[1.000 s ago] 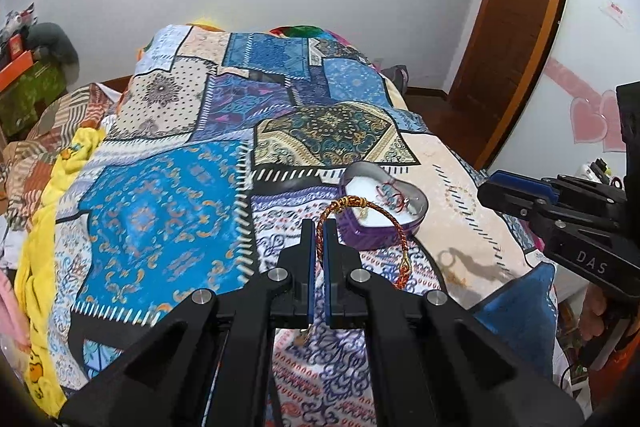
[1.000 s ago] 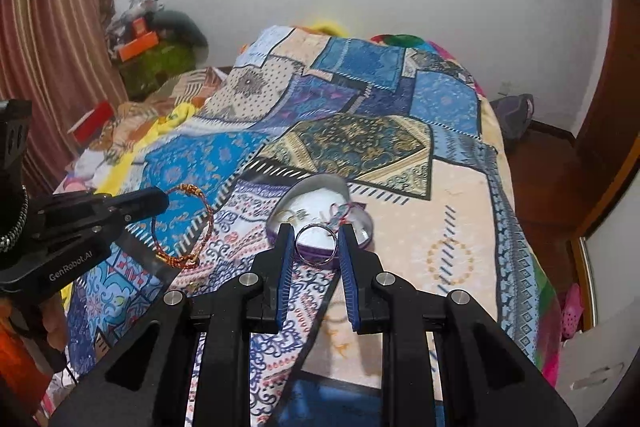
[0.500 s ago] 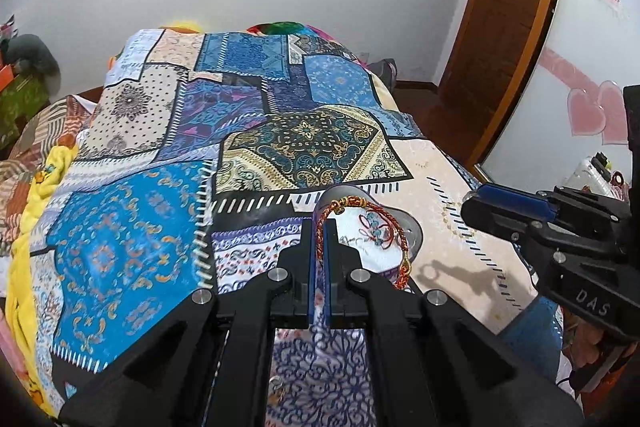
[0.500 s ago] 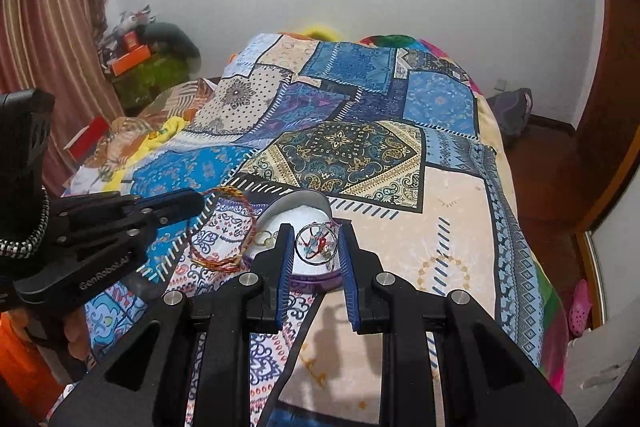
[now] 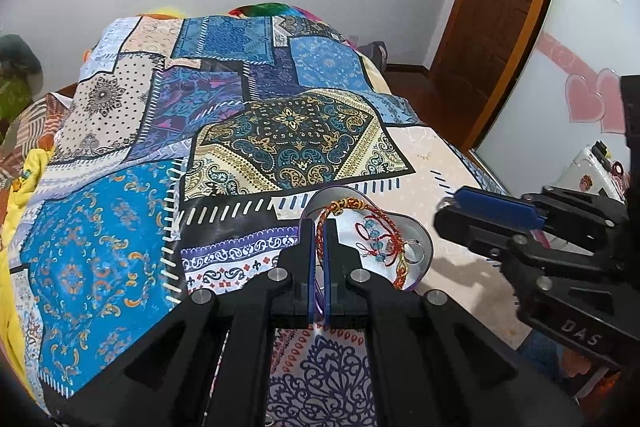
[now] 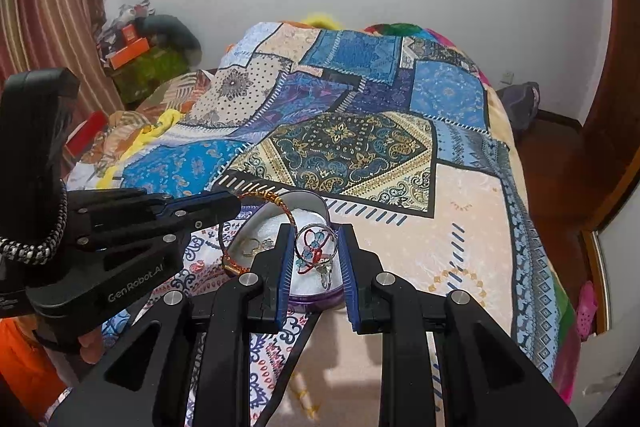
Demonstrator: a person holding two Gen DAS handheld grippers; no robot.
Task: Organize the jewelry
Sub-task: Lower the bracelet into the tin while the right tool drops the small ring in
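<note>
Red-and-gold braided bangle (image 5: 320, 227): pinched in fully closed left gripper (image 5: 319, 247), loop upright, hanging over near rim of heart-shaped box (image 5: 424, 239) just ahead; right gripper (image 6: 313, 251), narrowly parted, holds silver ring (image 6: 316, 227) over same box.

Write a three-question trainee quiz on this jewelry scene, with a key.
1. True or false: the left gripper is shut on the braided bracelet.
2. What does the right gripper hold between its jaws? A) a silver ring B) a watch C) a comb
3. What shape is the jewelry box on the quilt?

Key: 1 true; 2 A, the silver ring; 3 heart-shaped.
</note>
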